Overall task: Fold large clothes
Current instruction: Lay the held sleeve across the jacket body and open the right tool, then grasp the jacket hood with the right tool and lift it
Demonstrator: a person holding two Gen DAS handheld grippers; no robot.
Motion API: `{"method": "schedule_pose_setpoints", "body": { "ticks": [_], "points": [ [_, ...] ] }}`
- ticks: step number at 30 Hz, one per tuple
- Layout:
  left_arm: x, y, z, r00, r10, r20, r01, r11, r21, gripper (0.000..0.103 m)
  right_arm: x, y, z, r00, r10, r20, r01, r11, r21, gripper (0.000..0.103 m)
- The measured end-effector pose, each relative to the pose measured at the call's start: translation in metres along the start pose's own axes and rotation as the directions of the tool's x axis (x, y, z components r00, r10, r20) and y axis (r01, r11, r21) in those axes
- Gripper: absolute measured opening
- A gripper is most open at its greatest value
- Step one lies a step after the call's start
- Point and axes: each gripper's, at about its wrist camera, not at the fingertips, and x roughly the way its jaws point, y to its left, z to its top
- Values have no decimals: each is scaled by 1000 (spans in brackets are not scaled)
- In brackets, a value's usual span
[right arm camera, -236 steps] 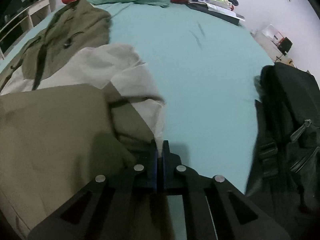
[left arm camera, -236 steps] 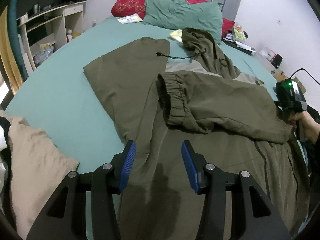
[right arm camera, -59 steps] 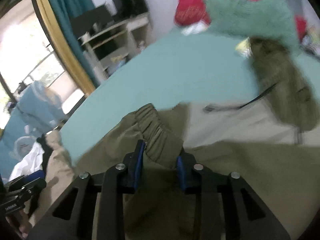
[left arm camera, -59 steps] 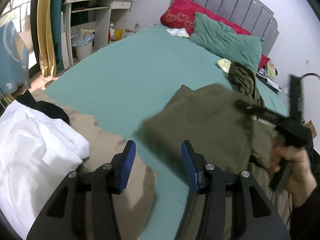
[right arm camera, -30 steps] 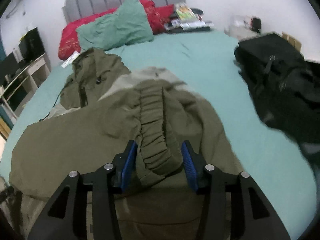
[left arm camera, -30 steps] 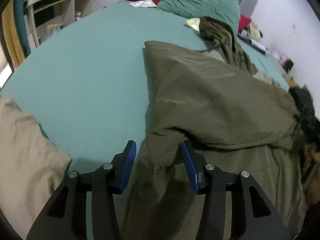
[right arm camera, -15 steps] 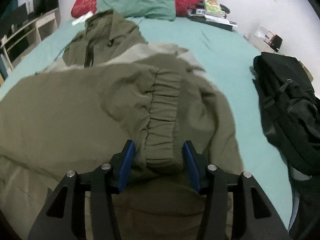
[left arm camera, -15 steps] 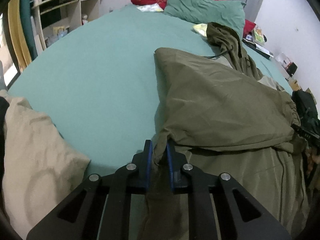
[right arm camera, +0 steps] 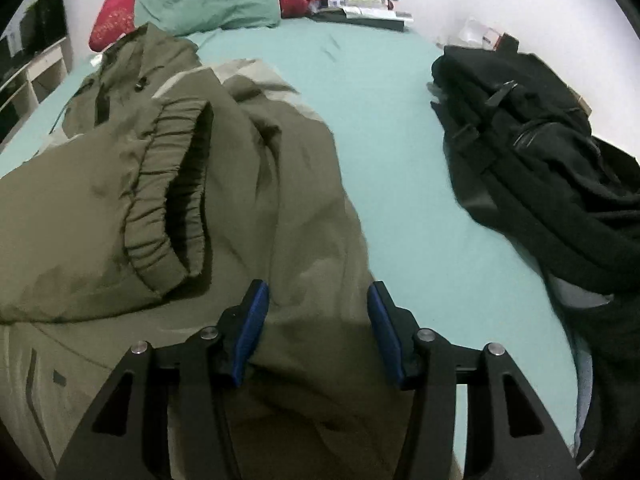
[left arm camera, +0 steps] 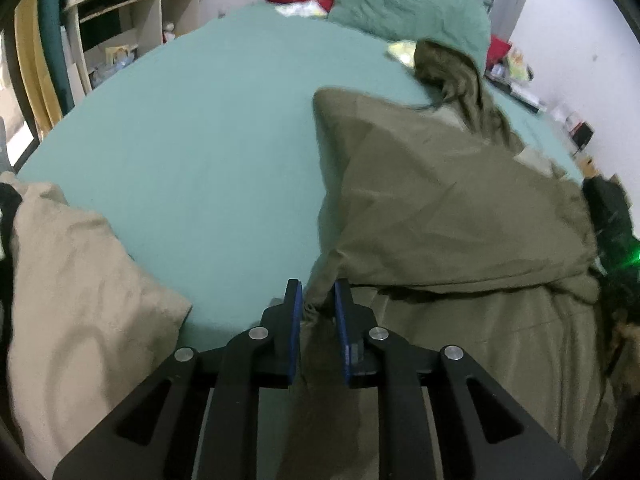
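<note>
A: Pinching a fold of the olive jacket (left arm camera: pixel 460 216) on the bed (left arm camera: pixel 208 128), your left tongs (left arm camera: pixel 316 312) have just narrowed.

B: And your right tongs (right arm camera: pixel 316 320) have just been spreading, empty, above the hem. Sleeves (right arm camera: pixel 160 184) crossed over; body unfolded.

Olive jacket (right arm camera: pixel 280 184) spread on bed, sleeve folded across
</note>
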Motion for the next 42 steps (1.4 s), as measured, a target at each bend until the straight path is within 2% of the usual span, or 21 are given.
{"method": "schedule_pose_setpoints", "body": {
  "ticks": [3, 6, 8, 10, 13, 16, 20, 23, 25, 29, 34, 40, 42],
  "points": [
    [-22, 2, 2, 996, 20, 82, -19, 1000, -18, 18, -4, 0, -5, 1000, -21, 16, 22, 1000, -16, 55],
    [-26, 3, 2, 995, -18, 93, 21, 999, -31, 18, -1, -2, -12, 999, -33, 16, 33, 999, 2, 55],
    [-18, -3, 0, 997, -7, 78, 7, 1000, 9, 18, 1, -6, -12, 999, -45, 18, 45, 999, 26, 62],
    [-2, -7, -4, 999, 28, 19, -28, 999, 31, 18, 2, -11, -11, 998, -56, 9, 55, 997, 44, 65],
    [16, -9, -8, 996, 77, -48, -73, 995, 68, 18, 4, -15, -7, 997, -73, -3, 73, 997, 33, 67],
    [19, -6, -4, 994, 89, -55, -86, 995, 50, 18, 5, -21, -2, 998, -51, -35, 52, 998, 28, 67],
    [-5, -7, 8, 998, 33, 56, -34, 999, 20, 18, -10, -25, 5, 999, -37, -22, 38, 998, 48, 67],
    [-15, -8, 15, 991, 75, 112, -80, 996, 38, 21, -29, -26, 17, 999, -34, 41, 32, 997, 69, 69],
    [-15, -6, 20, 989, 93, 117, -98, 995, 36, 22, -38, -22, 31, 996, -7, 83, 0, 997, 76, 69],
    [-13, 11, 32, 988, 101, 115, -97, 994, -39, 24, -43, 9, 70, 986, 22, 168, -27, 999, 25, 69],
    [-7, 28, 39, 986, 127, 113, -118, 990, -80, 25, -21, 90, 137, 960, 170, 224, -153, 984, -91, 69],
    [16, 45, 35, 987, 146, 65, -139, 985, -102, 25, 18, 201, 188, 913, 350, 210, -321, 933, -159, 69],
    [22, 53, 32, 989, 140, 46, -133, 983, -126, 25, 30, 230, 198, 904, 381, 196, -355, 922, -155, 69]
  ]
}}
